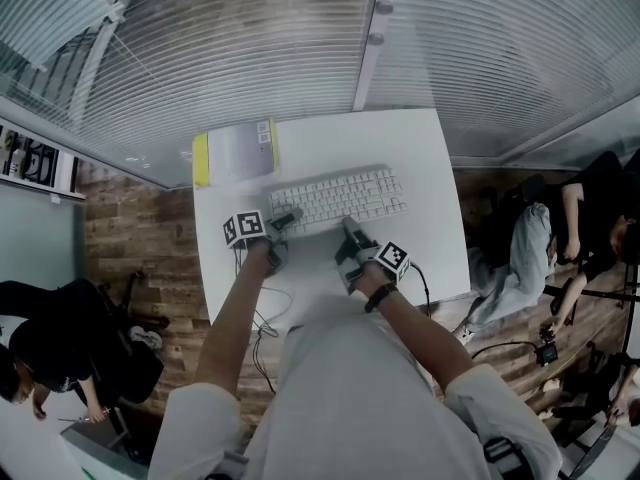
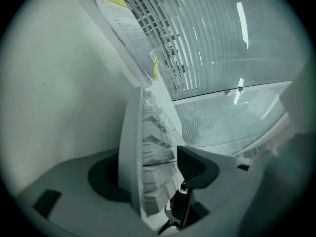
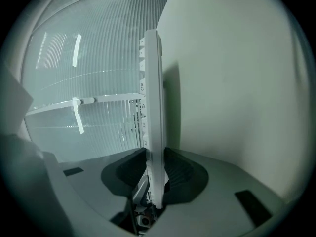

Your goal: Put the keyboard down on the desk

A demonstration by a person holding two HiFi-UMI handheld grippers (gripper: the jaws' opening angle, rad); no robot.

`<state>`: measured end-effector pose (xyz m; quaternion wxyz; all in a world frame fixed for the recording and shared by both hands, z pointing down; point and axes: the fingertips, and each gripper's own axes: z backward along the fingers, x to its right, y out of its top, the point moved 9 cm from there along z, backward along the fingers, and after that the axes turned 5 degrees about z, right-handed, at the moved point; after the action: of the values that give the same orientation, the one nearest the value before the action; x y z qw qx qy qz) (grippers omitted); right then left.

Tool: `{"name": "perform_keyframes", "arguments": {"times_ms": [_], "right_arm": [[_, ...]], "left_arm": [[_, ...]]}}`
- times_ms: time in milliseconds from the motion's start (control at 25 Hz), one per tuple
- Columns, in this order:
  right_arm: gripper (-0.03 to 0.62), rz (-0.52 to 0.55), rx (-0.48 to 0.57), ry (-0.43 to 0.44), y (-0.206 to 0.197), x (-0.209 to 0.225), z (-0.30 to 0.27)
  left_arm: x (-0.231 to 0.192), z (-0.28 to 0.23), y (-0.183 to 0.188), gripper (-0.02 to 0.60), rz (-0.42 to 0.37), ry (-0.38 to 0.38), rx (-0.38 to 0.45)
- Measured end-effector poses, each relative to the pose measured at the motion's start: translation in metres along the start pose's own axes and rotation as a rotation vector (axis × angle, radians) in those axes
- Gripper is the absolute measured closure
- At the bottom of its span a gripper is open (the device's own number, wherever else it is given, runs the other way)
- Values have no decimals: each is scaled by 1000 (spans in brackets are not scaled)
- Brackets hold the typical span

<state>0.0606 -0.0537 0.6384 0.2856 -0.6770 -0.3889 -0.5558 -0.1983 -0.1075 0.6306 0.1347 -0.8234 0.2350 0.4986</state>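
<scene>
A white keyboard (image 1: 340, 198) lies across the middle of the white desk (image 1: 420, 148); I cannot tell whether its near edge rests on the top. My left gripper (image 1: 284, 218) is at its near left corner. In the left gripper view the keyboard (image 2: 133, 147) stands between the jaws of that gripper (image 2: 148, 169), and the key-side pad (image 2: 197, 167) stays just off the keys, so it is open. My right gripper (image 1: 352, 230) is at the middle of the near edge. There the right gripper (image 3: 154, 174) has both dark pads pressed on the keyboard (image 3: 154, 107).
A booklet with a yellow spine (image 1: 237, 151) lies at the desk's far left corner, close behind the keyboard. Cables (image 1: 265, 328) hang off the front edge. Window blinds run behind the desk. People sit on the wooden floor at left (image 1: 50, 338) and right (image 1: 590, 218).
</scene>
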Motion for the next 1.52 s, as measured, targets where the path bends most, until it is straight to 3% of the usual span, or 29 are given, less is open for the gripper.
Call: {"name": "perform_keyframes", "arguments": {"times_ms": [240,440,640,800,920,1160,1360,1520], "right_arm": [[474,-13,34,-36,-2,3,0],[474,-15,46,-52,-1,1,0],[474,-7,39,-76,0,1,-4],[474,-9,33,-113,4,7,-7],[474,2,30,-132,5,6,-9],[473,21,-10,-199,5,7,-9],[431,89,-84,-285,6,9,-9],[454,207,-177,-301,-1,-5,-4]], "left_arm": [[8,27,-2,259,-127,103,40],[21,54,-15,259,-245,158,77],[34,63,-30,259,-324,162,140],[57,61,-44,259,-493,232,173],[75,58,-51,259,-596,234,188],[94,56,-60,259,-686,229,210],[96,57,-65,259,-687,216,212],[92,59,-68,259,-674,210,211]]}}
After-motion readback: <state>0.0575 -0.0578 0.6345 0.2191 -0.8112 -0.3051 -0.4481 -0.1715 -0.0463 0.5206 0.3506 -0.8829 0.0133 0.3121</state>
